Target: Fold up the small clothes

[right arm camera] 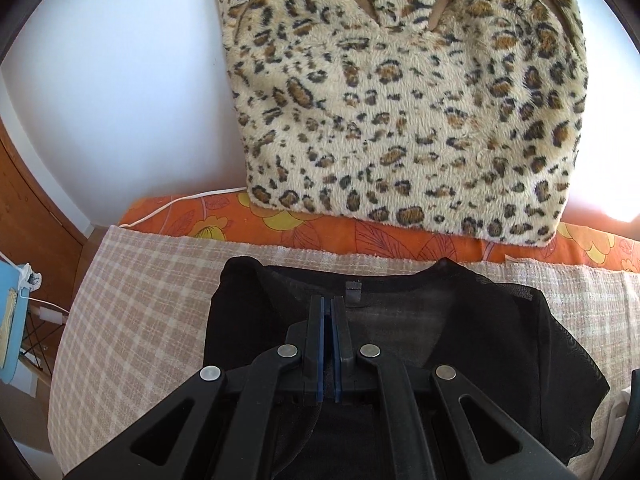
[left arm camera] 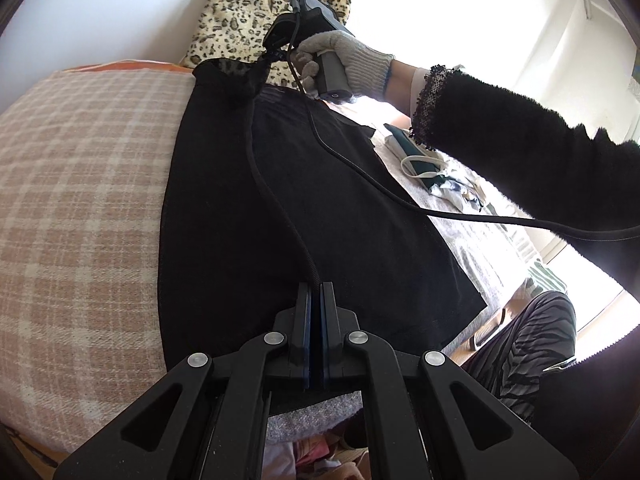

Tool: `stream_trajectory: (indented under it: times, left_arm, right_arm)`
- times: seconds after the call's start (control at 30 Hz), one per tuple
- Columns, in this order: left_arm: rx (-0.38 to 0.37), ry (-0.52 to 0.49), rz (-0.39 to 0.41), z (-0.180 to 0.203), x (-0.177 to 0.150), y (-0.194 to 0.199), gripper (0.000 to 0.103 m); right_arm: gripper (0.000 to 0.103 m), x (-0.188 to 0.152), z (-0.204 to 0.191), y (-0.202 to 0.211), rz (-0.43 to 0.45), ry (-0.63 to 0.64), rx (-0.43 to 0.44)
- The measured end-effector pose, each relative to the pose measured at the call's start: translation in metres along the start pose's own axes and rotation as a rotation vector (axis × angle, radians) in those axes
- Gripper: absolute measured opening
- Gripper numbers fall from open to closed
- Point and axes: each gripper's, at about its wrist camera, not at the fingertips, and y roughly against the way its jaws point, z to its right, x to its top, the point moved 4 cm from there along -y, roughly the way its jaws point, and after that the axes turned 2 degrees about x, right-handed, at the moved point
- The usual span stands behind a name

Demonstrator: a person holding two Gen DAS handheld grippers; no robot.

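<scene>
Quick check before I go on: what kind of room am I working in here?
Most likely a bedroom at home. The black top lies on a plaid blanket over an orange floral sheet, with a leopard-print cushion propped against the wall.

Black garment (right arm camera: 460, 332) sheer mesh (matt); cushion (right arm camera: 400, 100) plush.

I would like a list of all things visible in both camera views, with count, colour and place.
black top: 1, black with sheer mesh near the neck, spread on the blanket
checked blanket: 1, beige and cream, covers the bed
floral sheet: 1, orange, under the blanket's far edge
leopard cushion: 1, tan with dark spots, against the wall
folded clothes: small pile, dark green and white, beside the top
cable: 1, black, across the top
left gripper: jaws shut on the hem
right gripper: jaws shut on the mesh
gloved hand: 1, grey
</scene>
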Motion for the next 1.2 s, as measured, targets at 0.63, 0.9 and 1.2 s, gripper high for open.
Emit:
stream_trajectory:
  times: [0.63,0.9,1.2]
  left_arm:
    - [0.099,0.153,-0.007,-0.042,-0.012,0.009,0.030]
    - [0.074,0.170,0.007,-0.049,-0.010,0.009,0.030]
    - [0.081,0.150,0.013,-0.047,-0.009,0.009,0.030]
  right_arm:
    - [0.038,0.036,-0.090,-0.044,-0.065,0.386,0.047]
    - [0.036,0.023,-0.130,-0.112,-0.246,0.644,-0.093]
    - [0.007,0.028,-0.124,-0.122,-0.318,0.623,-0.011]
